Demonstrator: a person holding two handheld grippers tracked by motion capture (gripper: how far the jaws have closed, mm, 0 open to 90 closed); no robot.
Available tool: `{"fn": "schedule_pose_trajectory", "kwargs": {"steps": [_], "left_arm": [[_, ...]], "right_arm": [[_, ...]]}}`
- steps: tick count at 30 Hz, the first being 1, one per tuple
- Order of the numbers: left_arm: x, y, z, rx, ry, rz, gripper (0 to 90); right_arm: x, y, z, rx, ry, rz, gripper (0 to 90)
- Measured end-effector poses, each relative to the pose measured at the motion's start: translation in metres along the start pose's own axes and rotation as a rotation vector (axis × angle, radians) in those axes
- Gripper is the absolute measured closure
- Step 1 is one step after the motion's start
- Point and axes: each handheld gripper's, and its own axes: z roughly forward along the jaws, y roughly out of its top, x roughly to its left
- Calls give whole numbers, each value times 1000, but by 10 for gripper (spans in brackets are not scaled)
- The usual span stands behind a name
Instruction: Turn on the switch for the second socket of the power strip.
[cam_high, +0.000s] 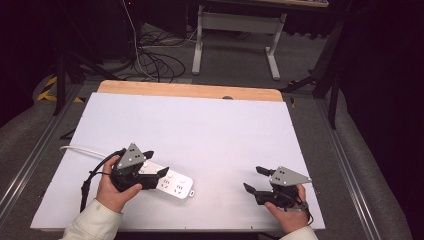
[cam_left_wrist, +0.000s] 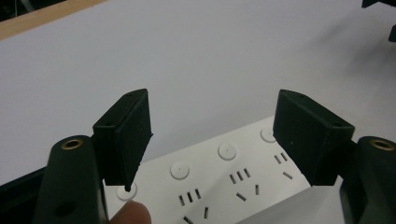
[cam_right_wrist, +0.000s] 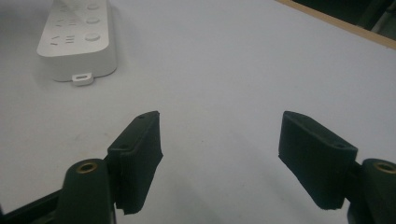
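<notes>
Left tongs (cam_high: 159, 163): poised over the near-left end of the flat white plastic power strip (cam_high: 175, 184), jaws spread to either side of its width and not pressing it; the stance looks like a line-up for gripping the body across its short side, judging by how the jaws bracket it.
Right tongs (cam_high: 255, 179): released, nothing between the jaws; parked low over the bare white counter (cam_high: 210, 125), well apart from the strip, probably waiting its turn.
Strip position: flat on the counter at the near left, its white cable (cam_high: 80, 148) trailing off leftward.
Strip look: rounded corners; a row of round buttons (cam_left_wrist: 227, 151) above slotted sockets (cam_left_wrist: 239, 176); a small tab (cam_right_wrist: 82, 78) at the free end.
</notes>
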Motion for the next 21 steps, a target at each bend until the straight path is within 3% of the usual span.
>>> {"fn": "schedule_pose_trajectory", "kwargs": {"steps": [4, 6, 7, 8, 9, 10, 11, 16, 21], "left_arm": [[1, 0, 0, 8, 19, -3, 395], [2, -1, 1, 23, 34, 1, 553], [3, -1, 2, 31, 41, 1, 553], [4, -1, 2, 37, 41, 4, 690], [4, -1, 3, 46, 33, 6, 690], [5, -1, 3, 42, 28, 3, 788], [5, -1, 3, 40, 19, 1, 824], [6, -1, 5, 59, 33, 5, 896], [9, 0, 8, 100, -3, -4, 898]], "right_arm": [[0, 0, 0, 0, 0, -3, 301], [0, 0, 0, 0, 0, 0, 301], [0, 0, 0, 0, 0, 0, 301], [0, 0, 0, -1, 0, 0, 301], [0, 0, 0, -1, 0, 0, 301], [1, 0, 0, 0, 0, 0, 301], [1, 0, 0, 0, 0, -1, 301], [0, 0, 0, -1, 0, -2, 301], [1, 0, 0, -1, 0, -1, 301]]}}
